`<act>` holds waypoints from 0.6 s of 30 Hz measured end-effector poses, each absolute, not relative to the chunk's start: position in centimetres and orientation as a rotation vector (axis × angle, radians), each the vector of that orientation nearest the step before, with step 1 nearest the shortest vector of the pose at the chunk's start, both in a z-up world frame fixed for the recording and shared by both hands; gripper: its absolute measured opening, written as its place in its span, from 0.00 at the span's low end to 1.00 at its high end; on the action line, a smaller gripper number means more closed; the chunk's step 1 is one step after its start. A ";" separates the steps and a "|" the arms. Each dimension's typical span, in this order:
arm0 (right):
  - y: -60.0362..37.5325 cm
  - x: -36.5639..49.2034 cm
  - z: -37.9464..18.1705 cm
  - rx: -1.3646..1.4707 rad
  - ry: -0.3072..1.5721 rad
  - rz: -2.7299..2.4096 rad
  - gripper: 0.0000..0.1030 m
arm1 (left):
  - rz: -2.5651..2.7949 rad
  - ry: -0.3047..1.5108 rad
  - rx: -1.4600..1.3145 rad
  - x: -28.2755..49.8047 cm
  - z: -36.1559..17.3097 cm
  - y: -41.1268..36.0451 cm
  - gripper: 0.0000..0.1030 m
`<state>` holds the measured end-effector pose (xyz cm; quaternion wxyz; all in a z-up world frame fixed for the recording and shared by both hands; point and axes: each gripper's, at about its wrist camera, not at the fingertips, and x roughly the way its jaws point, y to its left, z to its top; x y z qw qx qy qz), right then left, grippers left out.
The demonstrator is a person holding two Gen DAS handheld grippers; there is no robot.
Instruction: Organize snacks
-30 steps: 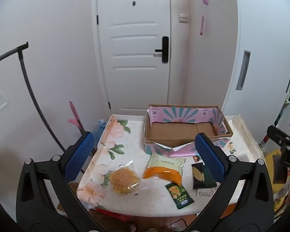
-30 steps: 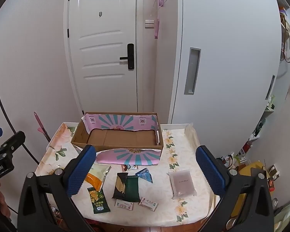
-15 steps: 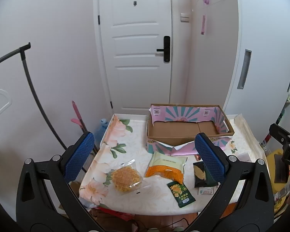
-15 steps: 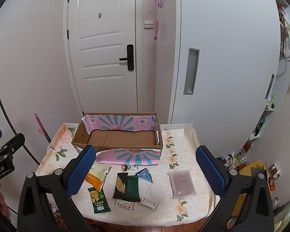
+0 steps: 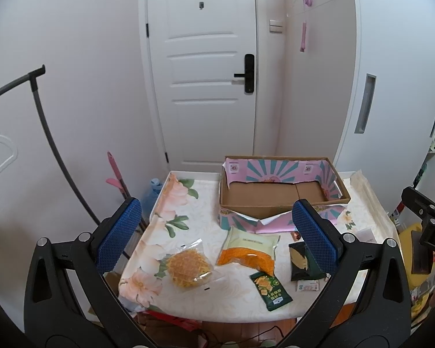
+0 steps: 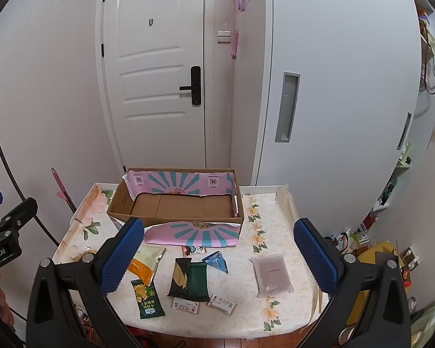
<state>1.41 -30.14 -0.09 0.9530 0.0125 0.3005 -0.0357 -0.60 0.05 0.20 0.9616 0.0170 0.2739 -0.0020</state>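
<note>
I hold my left tool (image 5: 216, 233) above the near edge of the tabletop (image 5: 188, 203), its blue pads spread wide with nothing between them. On the flowered cloth, starting at the left, a clear bag of round yellow waffle (image 5: 189, 266) lies near the left front corner. Just to its right sits a pale pouch with orange snacks (image 5: 248, 249), and in front of that a small green packet (image 5: 271, 290) lies slanted toward the front edge. Further right, a dark packet with a gold leaf (image 6: 180, 275) overlaps a plain dark green packet (image 6: 197, 281), with two small white sachets (image 6: 185, 308) in front of them. A blue triangular packet (image 6: 216, 261) rests just behind that pair. Toward the right side a flat pinkish pouch (image 6: 271, 274) lies by itself, well apart from the others. Behind all the snacks stands an open cardboard box (image 6: 177, 206) with a pink and teal lining, its front flap folded down onto the cloth. My right tool (image 6: 219, 258) hangs over the front right of the tabletop, released as well, gripping nothing.
</note>
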 end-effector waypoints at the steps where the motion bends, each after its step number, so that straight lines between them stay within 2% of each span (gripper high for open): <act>1: -30.1 1.4 -0.1 0.026 0.610 -0.072 1.00 | -0.004 0.556 0.035 -0.6 0.3 0.1 1.00; 18: -30.0 1.4 -0.2 0.024 0.615 -0.072 1.00 | -0.003 0.561 0.036 -0.5 0.2 0.2 1.00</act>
